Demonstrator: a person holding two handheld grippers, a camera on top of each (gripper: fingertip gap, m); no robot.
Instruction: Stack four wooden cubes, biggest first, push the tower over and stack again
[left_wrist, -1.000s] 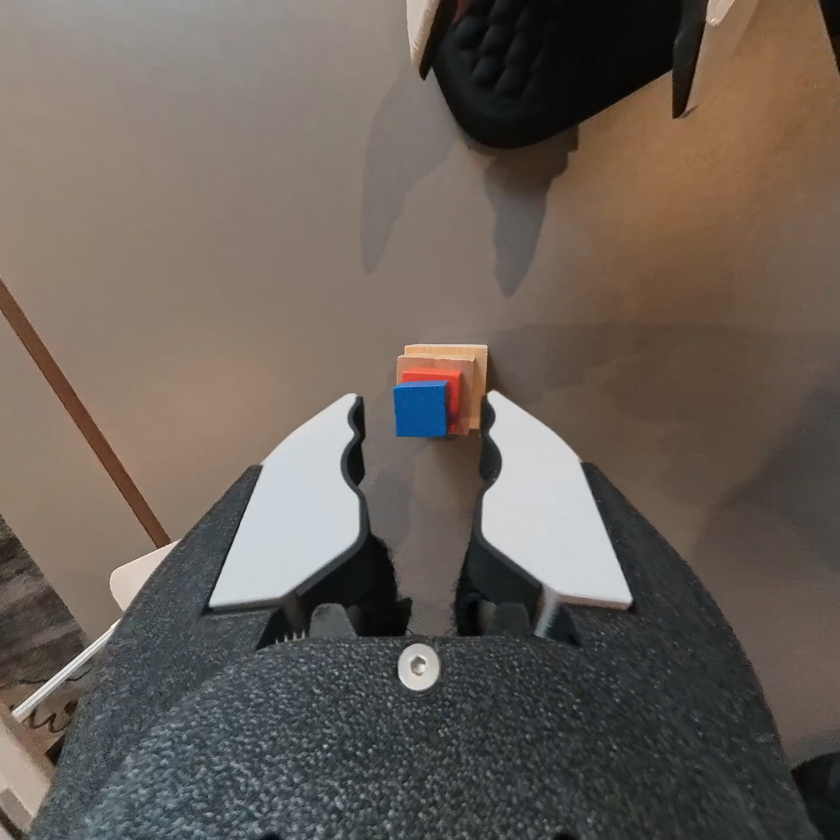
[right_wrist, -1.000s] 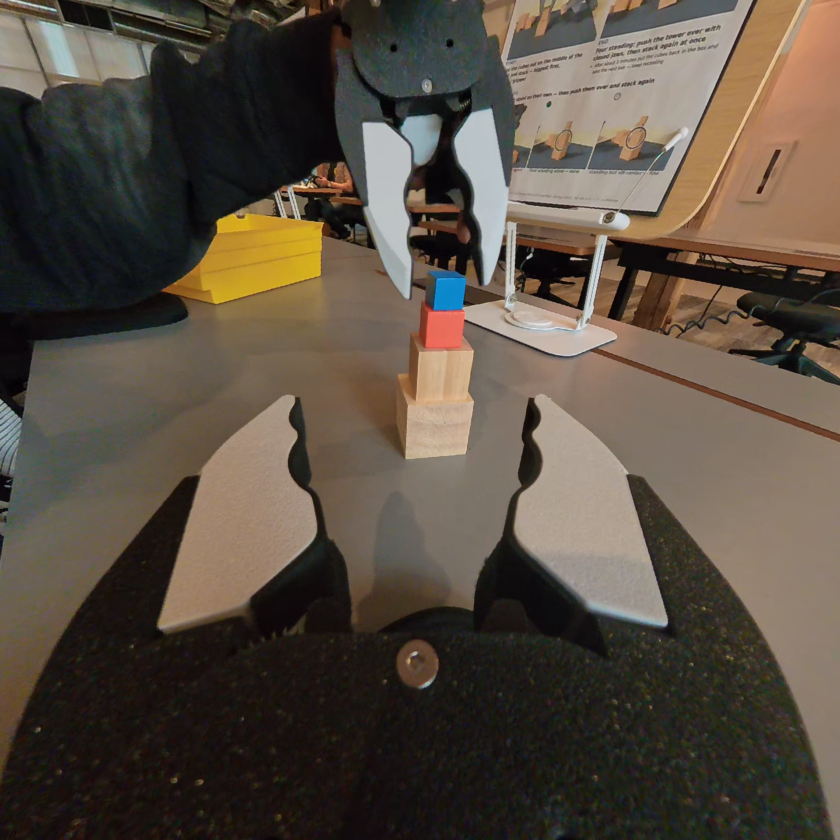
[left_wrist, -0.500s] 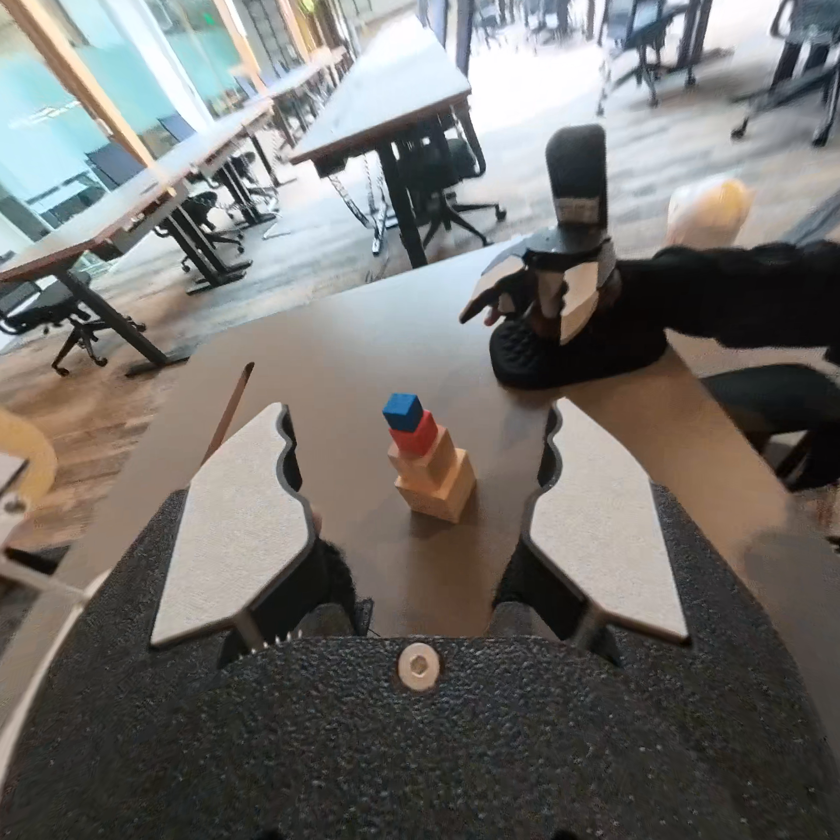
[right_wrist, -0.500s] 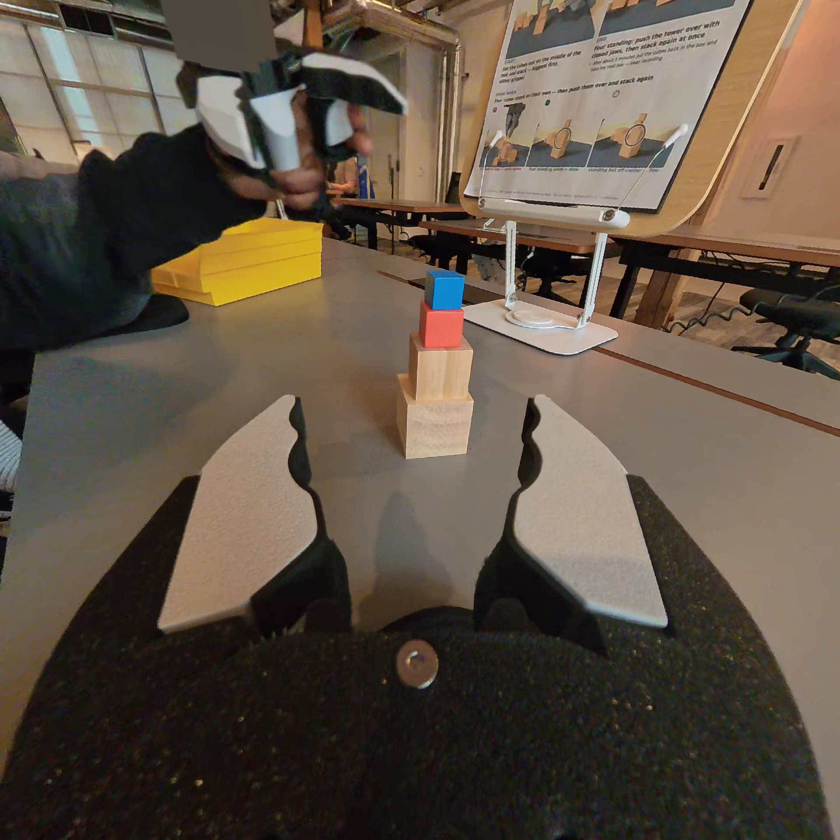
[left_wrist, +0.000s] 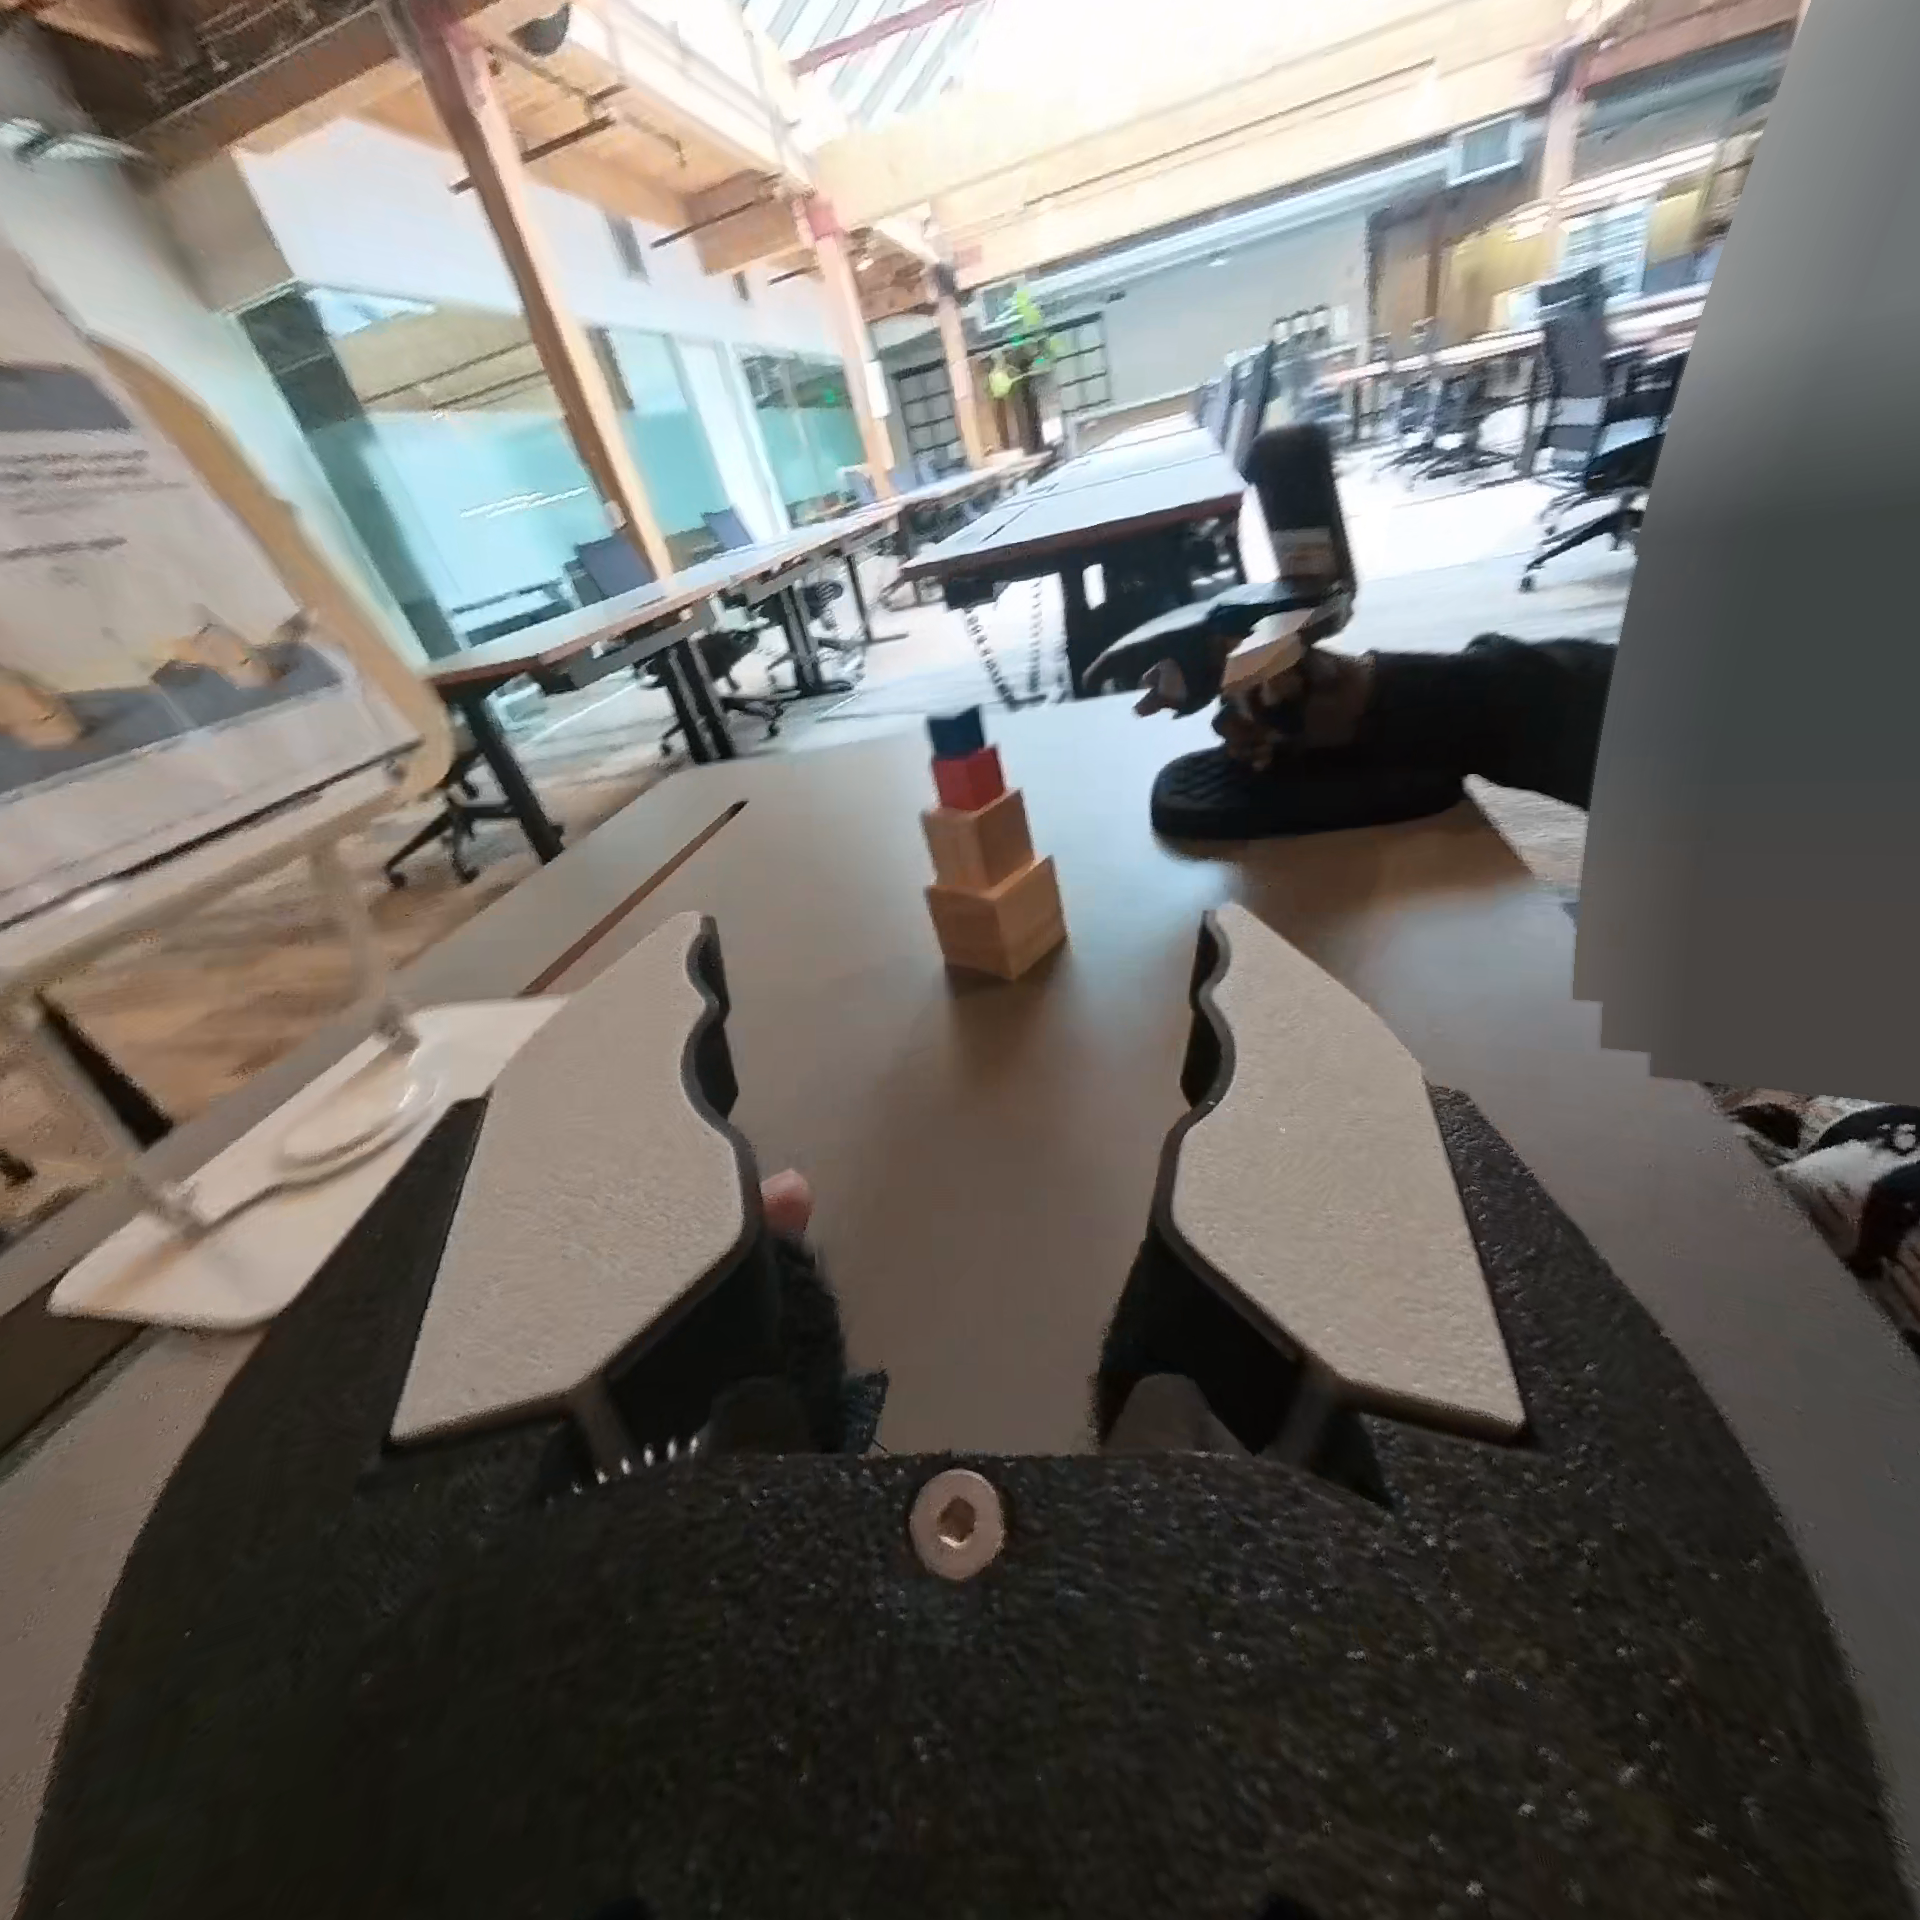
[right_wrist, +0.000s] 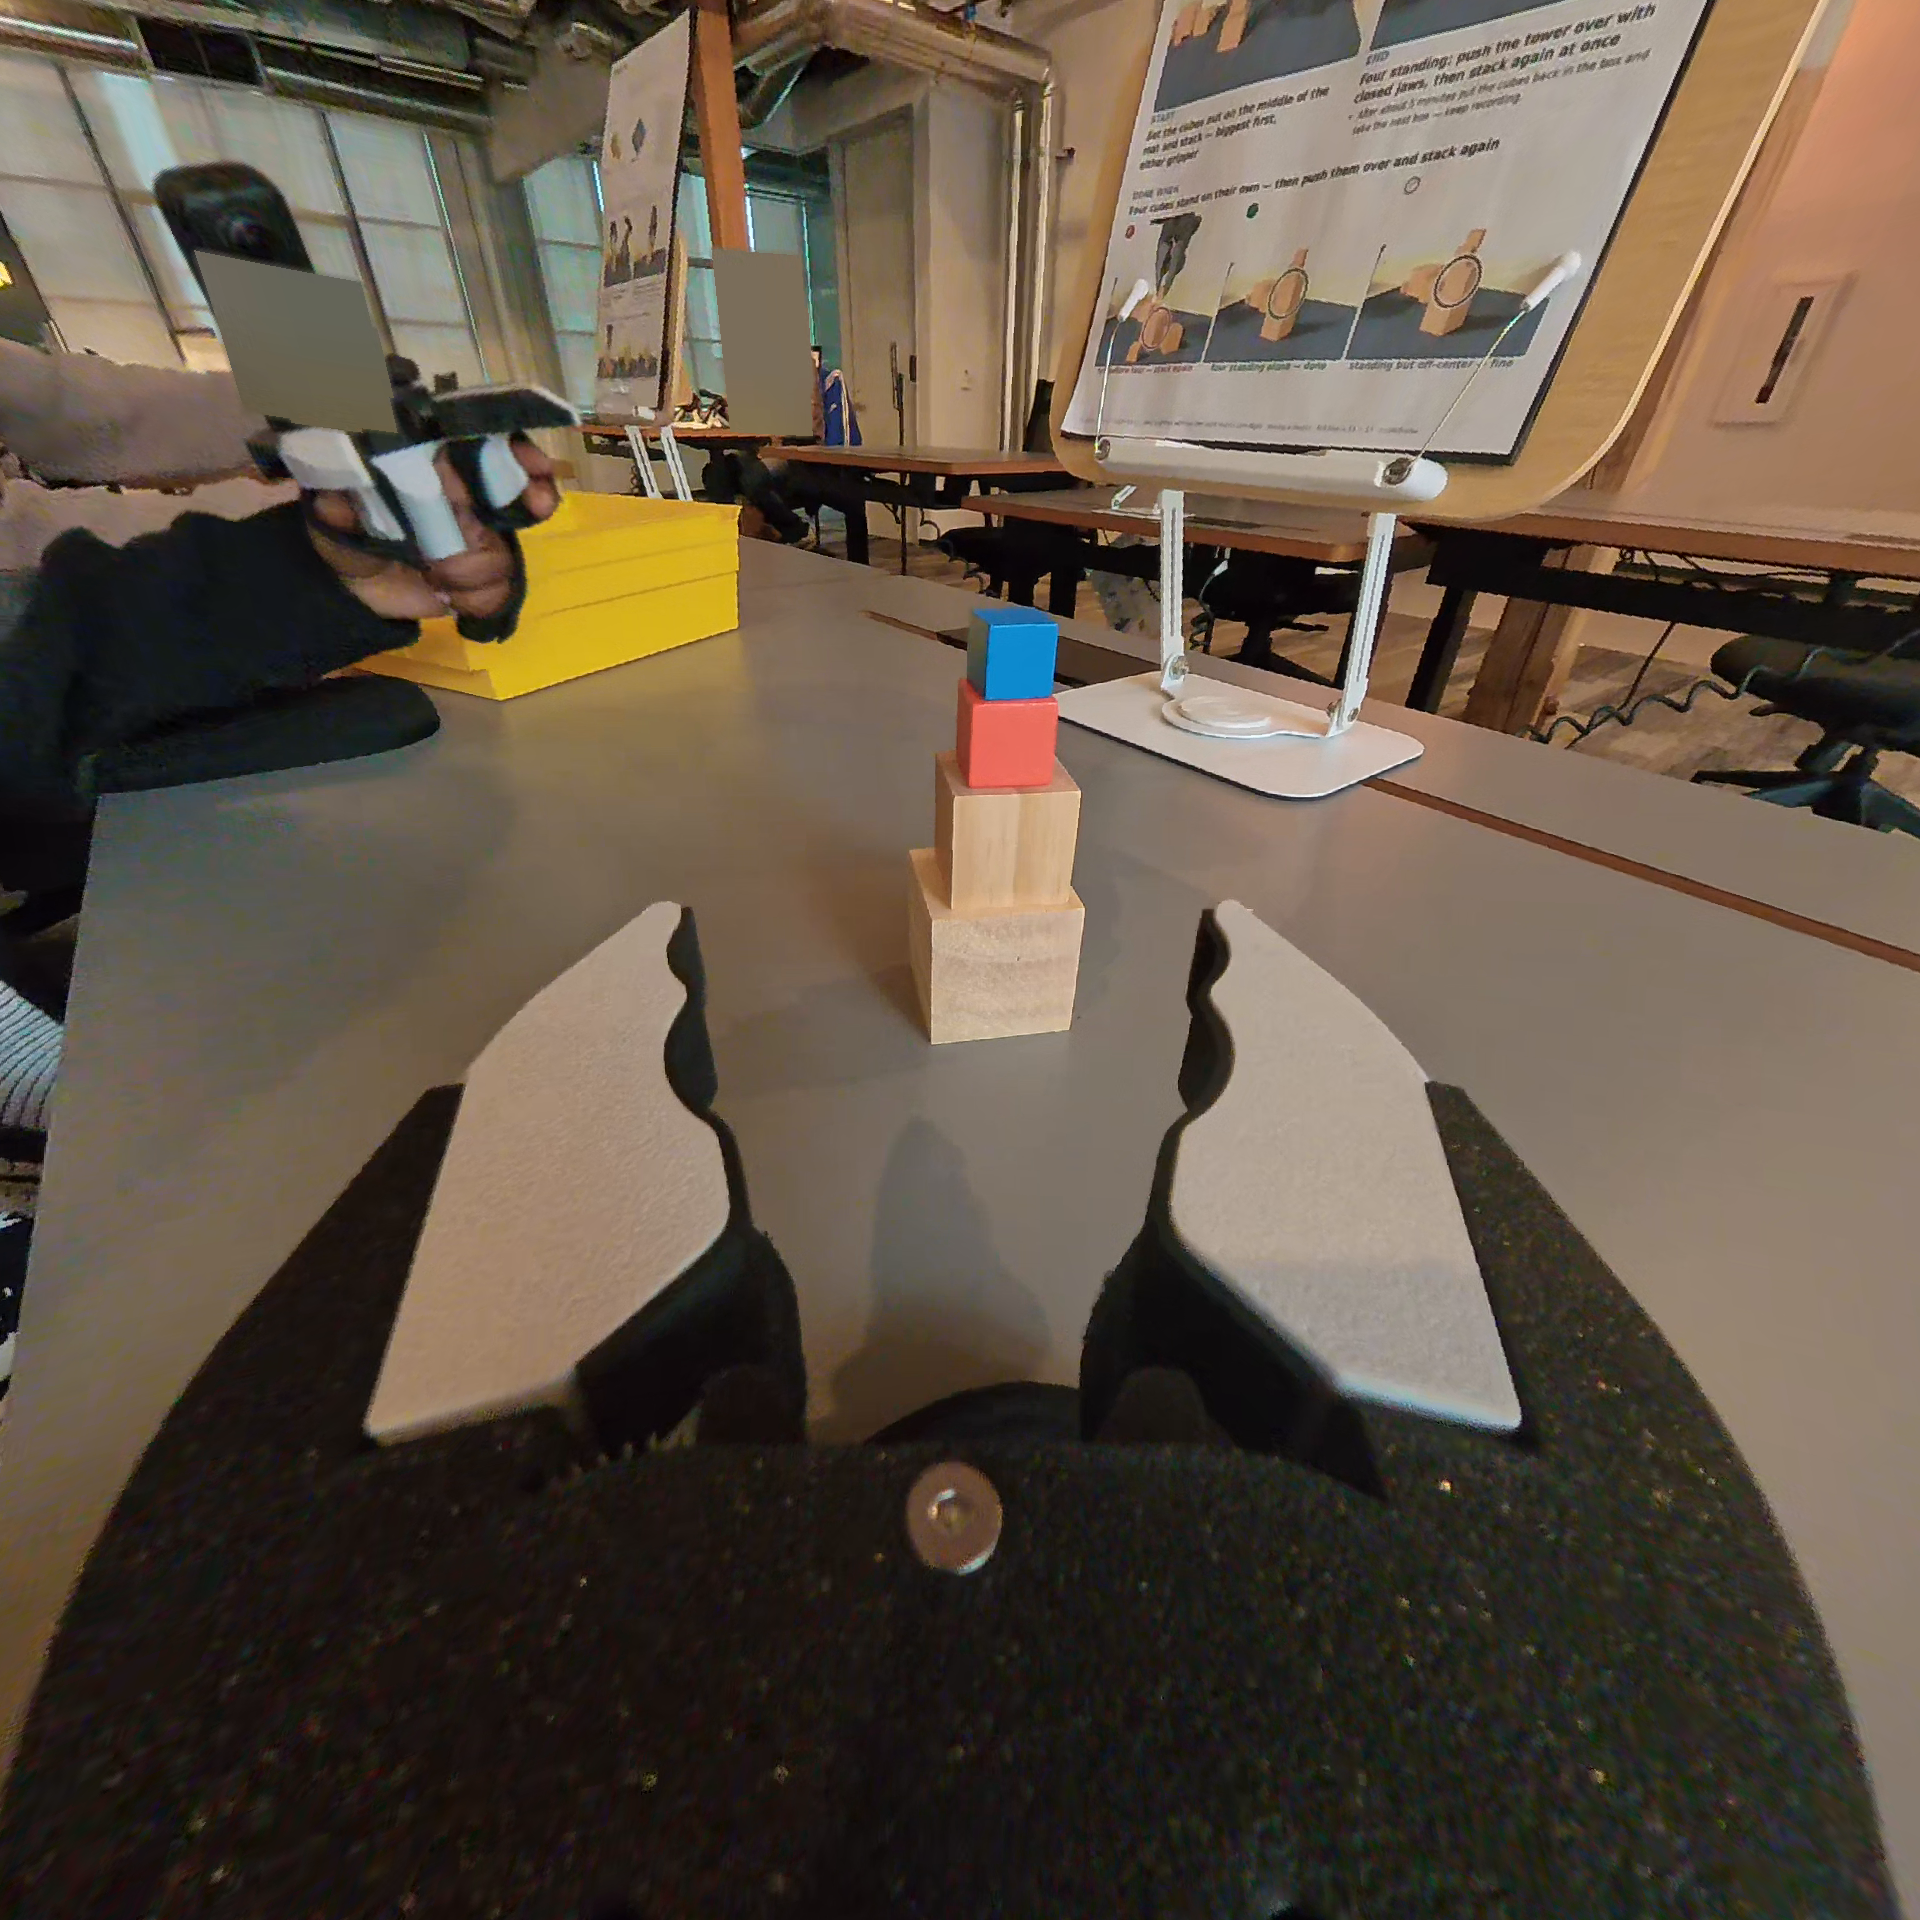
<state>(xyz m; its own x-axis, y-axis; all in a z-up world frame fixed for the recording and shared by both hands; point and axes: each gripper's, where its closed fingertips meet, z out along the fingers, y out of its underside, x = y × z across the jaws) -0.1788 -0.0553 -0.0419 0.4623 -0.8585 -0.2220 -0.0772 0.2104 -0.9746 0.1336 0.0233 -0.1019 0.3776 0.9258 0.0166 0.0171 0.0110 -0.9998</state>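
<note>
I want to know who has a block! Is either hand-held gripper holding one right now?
No. The left hand-held gripper and right hand-held gripper are both open and empty. All four cubes stand in the tower on the table.

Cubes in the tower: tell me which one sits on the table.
The biggest plain wooden cube; the smaller wooden, red and blue cubes are stacked above it.

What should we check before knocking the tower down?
1. All four cubes stacked, blue cube on top: ok.
2. Biggest wooden cube at the bottom: ok.
3. Tower stands alone, no gripper touching: ok.
4. Right gripper shut for pushing: not ok, open.
5. Left gripper shut: not ok, open.
6. Table bare around the tower: ok.
</note>
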